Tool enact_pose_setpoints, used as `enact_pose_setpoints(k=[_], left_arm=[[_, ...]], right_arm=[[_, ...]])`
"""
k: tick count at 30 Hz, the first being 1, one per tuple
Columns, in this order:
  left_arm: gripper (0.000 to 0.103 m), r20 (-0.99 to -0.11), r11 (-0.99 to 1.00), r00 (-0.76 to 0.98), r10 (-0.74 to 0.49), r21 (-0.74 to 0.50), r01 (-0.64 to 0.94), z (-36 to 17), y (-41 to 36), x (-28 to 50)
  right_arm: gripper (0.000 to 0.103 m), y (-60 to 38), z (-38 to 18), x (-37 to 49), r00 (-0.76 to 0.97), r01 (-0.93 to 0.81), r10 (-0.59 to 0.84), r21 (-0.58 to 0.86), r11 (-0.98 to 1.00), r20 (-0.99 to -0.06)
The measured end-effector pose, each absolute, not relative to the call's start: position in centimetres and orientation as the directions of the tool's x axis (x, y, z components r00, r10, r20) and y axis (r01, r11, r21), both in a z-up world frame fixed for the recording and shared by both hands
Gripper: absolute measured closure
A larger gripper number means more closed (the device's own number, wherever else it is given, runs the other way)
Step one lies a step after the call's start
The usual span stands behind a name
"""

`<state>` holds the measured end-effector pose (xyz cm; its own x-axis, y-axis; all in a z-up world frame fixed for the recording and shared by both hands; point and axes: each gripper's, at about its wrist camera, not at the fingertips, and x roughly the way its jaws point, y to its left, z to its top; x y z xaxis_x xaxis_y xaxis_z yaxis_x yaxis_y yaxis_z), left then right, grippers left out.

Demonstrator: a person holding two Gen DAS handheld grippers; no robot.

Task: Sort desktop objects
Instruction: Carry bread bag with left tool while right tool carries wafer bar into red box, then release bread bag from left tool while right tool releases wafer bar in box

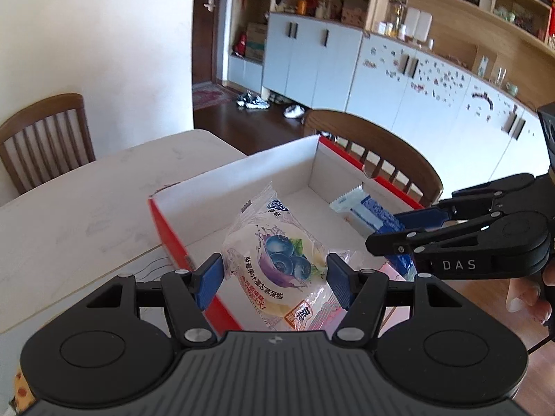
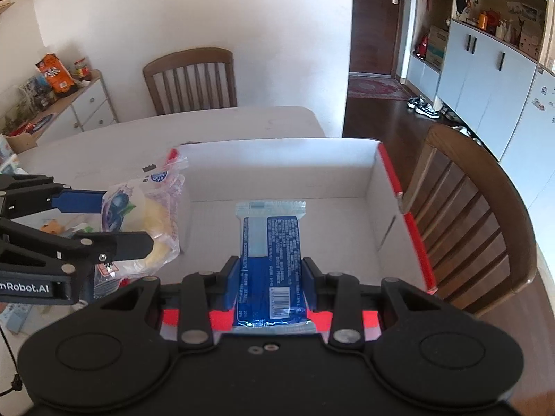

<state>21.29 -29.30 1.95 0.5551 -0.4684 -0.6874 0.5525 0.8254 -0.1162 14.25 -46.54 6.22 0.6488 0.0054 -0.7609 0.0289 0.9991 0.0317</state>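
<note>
My left gripper (image 1: 274, 277) is shut on a clear blueberry cake packet (image 1: 277, 260) and holds it over the near left rim of a red box with a white inside (image 1: 242, 173). My right gripper (image 2: 270, 274) is shut on a blue and white snack packet (image 2: 270, 242) and holds it above the box (image 2: 277, 159), over its near rim. In the left wrist view the right gripper (image 1: 392, 228) comes in from the right with the blue packet (image 1: 367, 211). In the right wrist view the left gripper (image 2: 118, 218) holds the cake packet (image 2: 145, 215) at the box's left wall.
The box stands on a white table (image 1: 86, 201) near its right edge. Wooden chairs stand behind the table (image 2: 190, 79) and to its right (image 2: 468, 215). Small items (image 2: 59, 228) lie on the table under the left gripper. A sideboard (image 2: 69, 104) stands at far left.
</note>
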Motion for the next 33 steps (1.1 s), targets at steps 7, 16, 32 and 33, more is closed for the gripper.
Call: enact_pose_setpoints(k=[7,16,32,33], left_arm=[[0.039,-0.743,0.818,0.512,-0.431,-0.082,0.569,0.1,-31.8,24.3],[0.039,-0.817,0.806,0.437,-0.377,-0.057,0.589,-2.8,-34.5,28.0],[0.039,-0.897,0.774,0.316,-0.308,-0.043,0.632,-6.5,-36.9,30.6],[0.039,-0.901,0.773,0.309,-0.305,-0.045,0.633,-6.6,-36.9,30.7]], right_arm=[[0.067,-47.9,4.1,16.5,0.614,0.035,-0.025,-0.005,0.999,-0.789],[0.067,-49.2,1.0,19.9,0.566,0.065,-0.072,-0.042,0.997,-0.822],[0.067,-51.1,-3.6,23.3,0.455,0.083,-0.058,-0.022,0.996,-0.889],[0.067,-51.1,-3.7,23.4,0.452,0.079,-0.055,-0.022,0.997,-0.890]])
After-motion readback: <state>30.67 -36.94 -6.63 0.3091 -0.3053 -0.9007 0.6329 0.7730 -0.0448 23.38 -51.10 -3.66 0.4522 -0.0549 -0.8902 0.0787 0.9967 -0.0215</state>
